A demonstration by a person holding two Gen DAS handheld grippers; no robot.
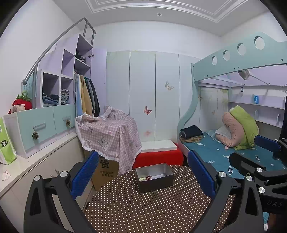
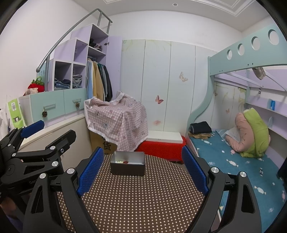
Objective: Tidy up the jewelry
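Jewelry beads [image 1: 145, 178] lie in a metal tin [image 1: 166, 181] at frame center, on the dotted table [image 1: 143, 211]. Left gripper [image 1: 143, 172] and right gripper [image 2: 143, 170] both gape wide, empty.

A brown polka-dot table [image 1: 143, 211] carries 1 grey metal box [image 1: 155, 181] near its far edge.

Small bedrm: pale wardrobe [image 1: 154, 93] w/ butterfly stickers, bunk bed [image 1: 233, 148] right, lilac shelves [image 1: 61, 71] left, maybe one ceiling downlight [image 1: 159, 14].
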